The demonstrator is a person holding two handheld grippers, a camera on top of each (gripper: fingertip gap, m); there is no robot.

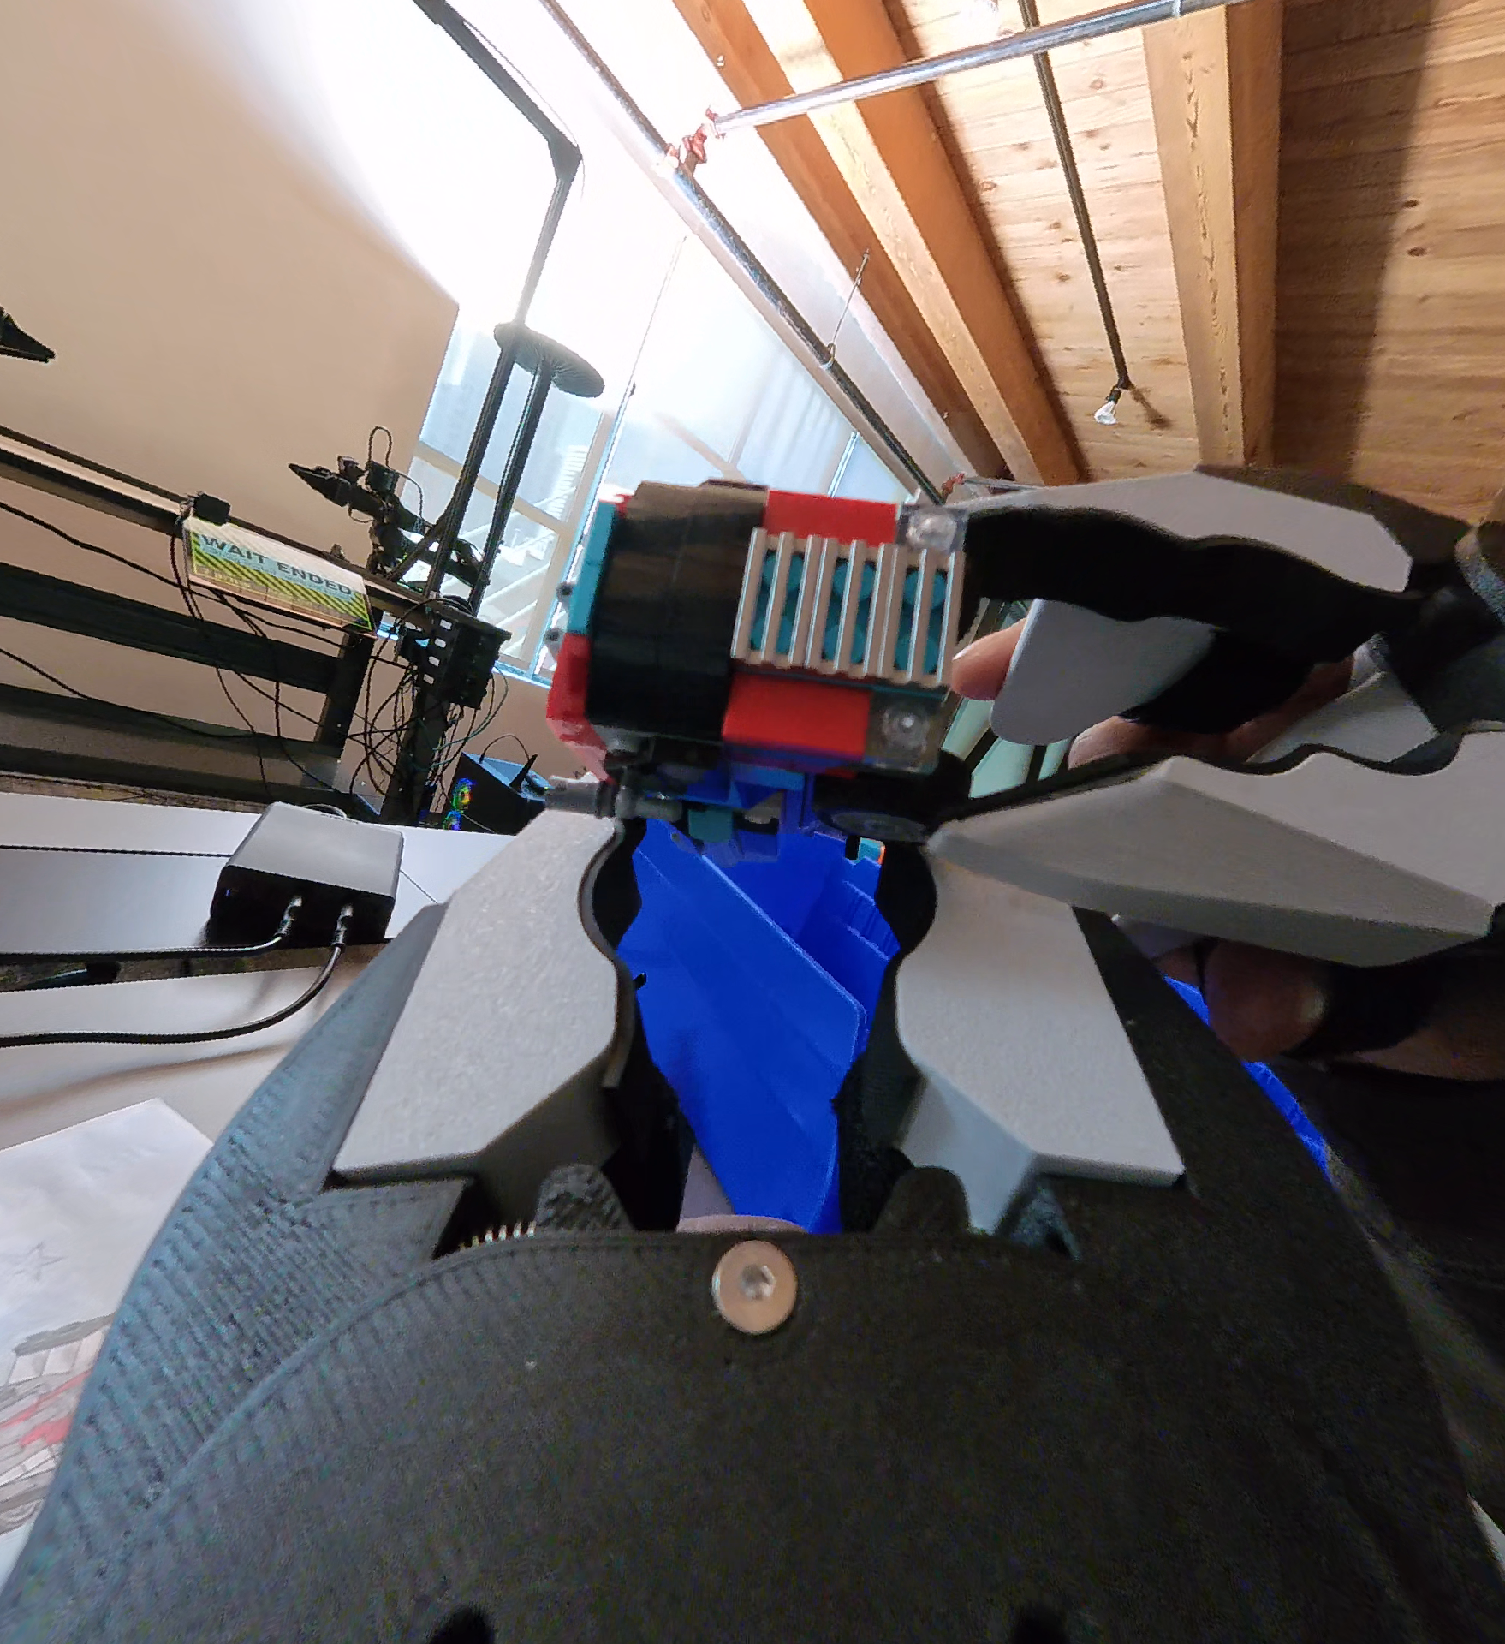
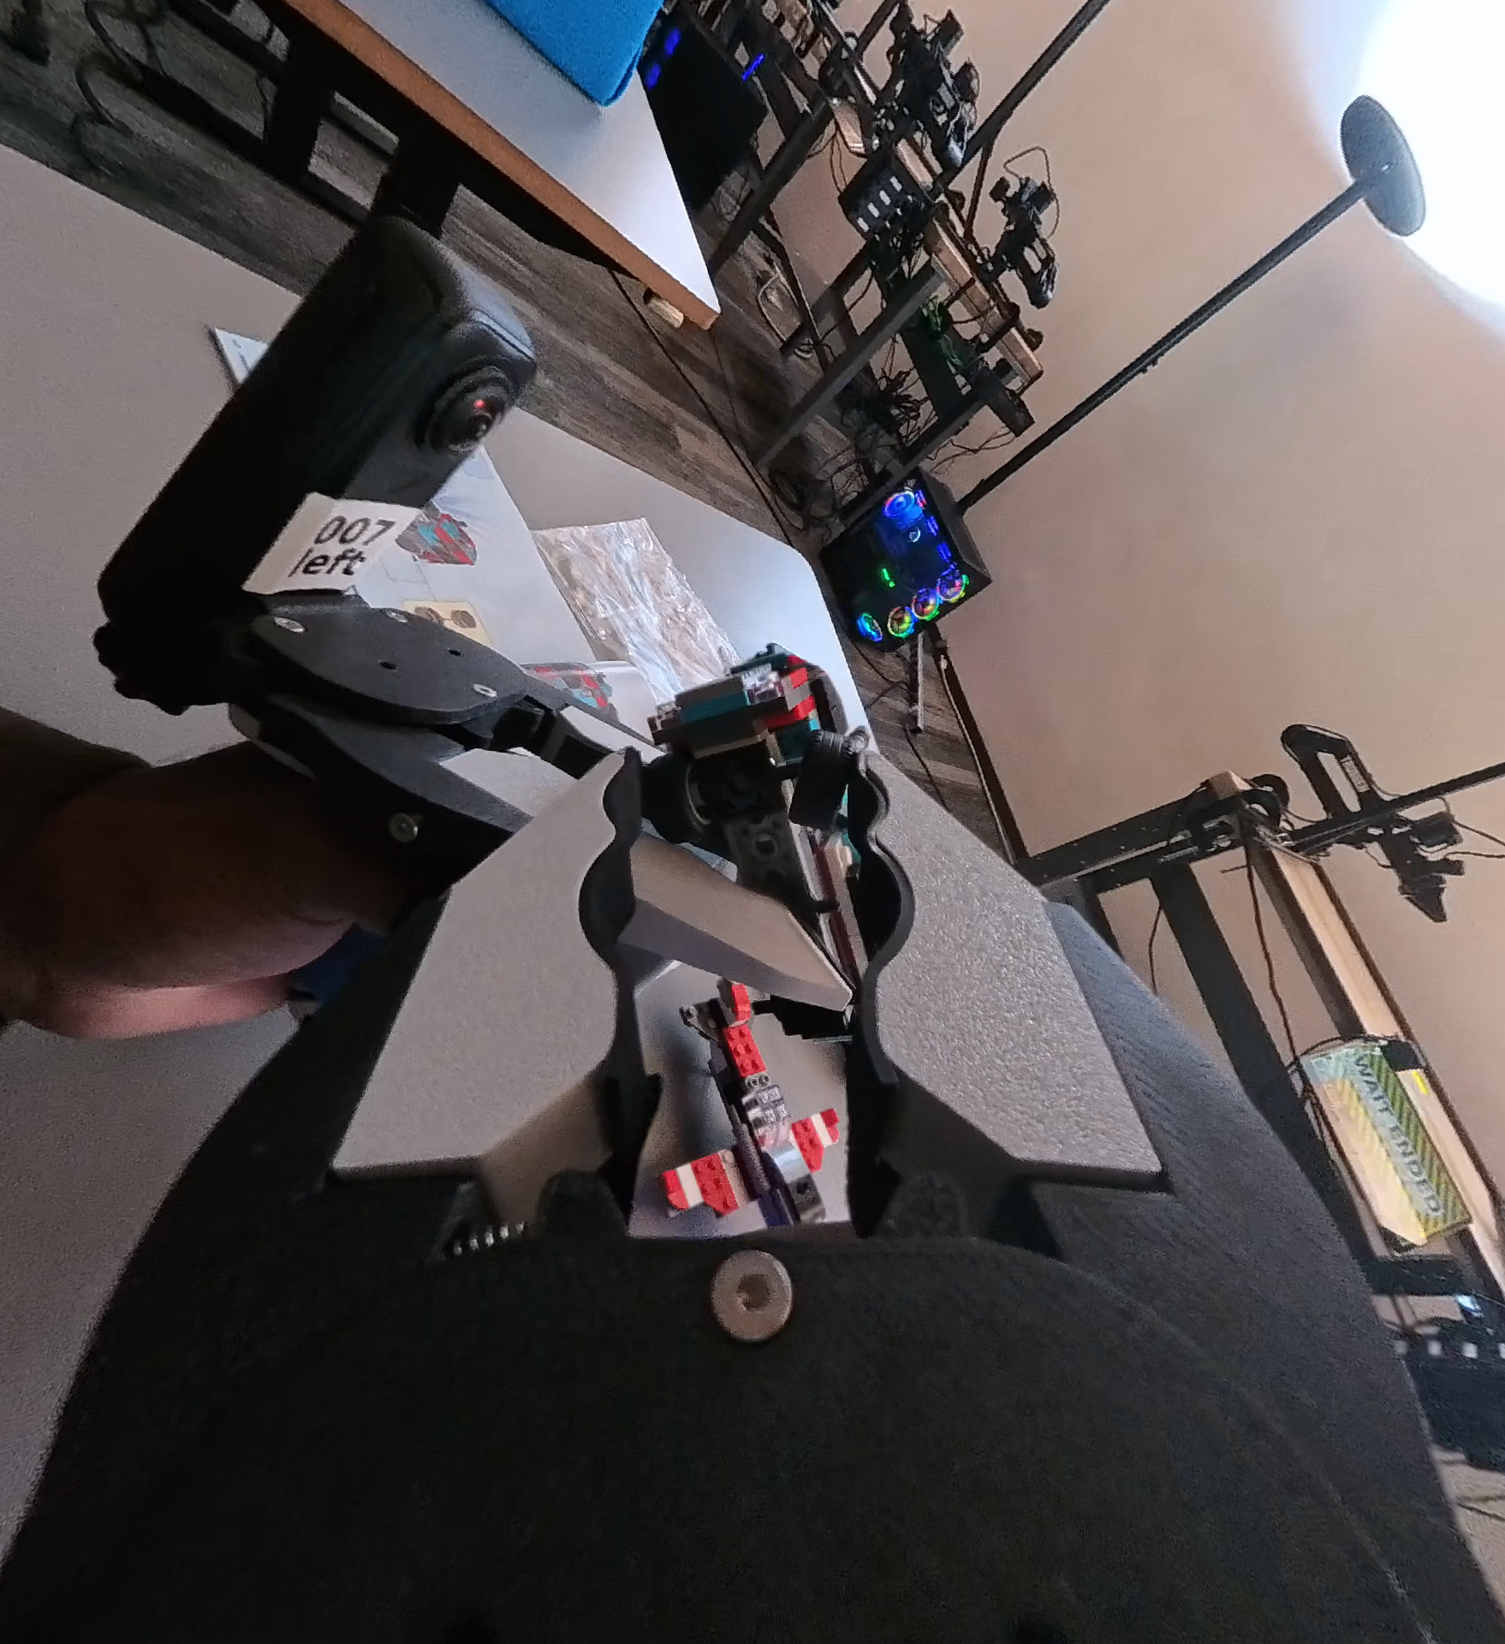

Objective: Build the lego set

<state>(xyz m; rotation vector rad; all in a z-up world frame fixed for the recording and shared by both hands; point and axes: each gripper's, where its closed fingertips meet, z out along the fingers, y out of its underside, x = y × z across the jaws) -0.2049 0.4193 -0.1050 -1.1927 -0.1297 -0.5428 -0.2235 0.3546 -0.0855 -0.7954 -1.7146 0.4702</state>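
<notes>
Above the counter (image 1: pixel 64 898), off its surface: the model (image 1: pixel 758 640), a brick-built truck front with a silver grille, red and black blocks and clear corner pieces, sits between both of your tools.

- Left tool (image 1: pixel 758 845): gripping the model by its underside. One fingertip (image 1: pixel 611 832) sits at a grey axle pin and the other at a black wheel. The blue chassis lies between them.
- Right tool (image 2: pixel 749 801): comes in across the left one and straddles the model at its wheels. In the right wrist view a black wheel lies against each pad, so I read it as closed on the model. How firmly it grips, I cannot tell.
- In the left wrist view, one right-tool finger (image 1: pixel 1087 552) touches the clear corner piece beside the grille. The other reaches the wheel just below.
- Your hand (image 2: pixel 153 890) wraps the left tool's handle, under its camera (image 2: pixel 375 400).

Step in hand, as I judge it: a two-tool hold, with the model braced from crossing directions.

Around it:
- Blue bin (image 1: pixel 731 979) with dividers, directly below the left tool.
- Black box (image 1: pixel 313 872) with two cables, on the counter to the left.
- Printed sheet (image 1: pixel 37 1334) showing a truck, near the left edge.
- Red-and-white assembly (image 2: pixel 749 1130), lying on the counter under the right tool, well apart from the model.
</notes>
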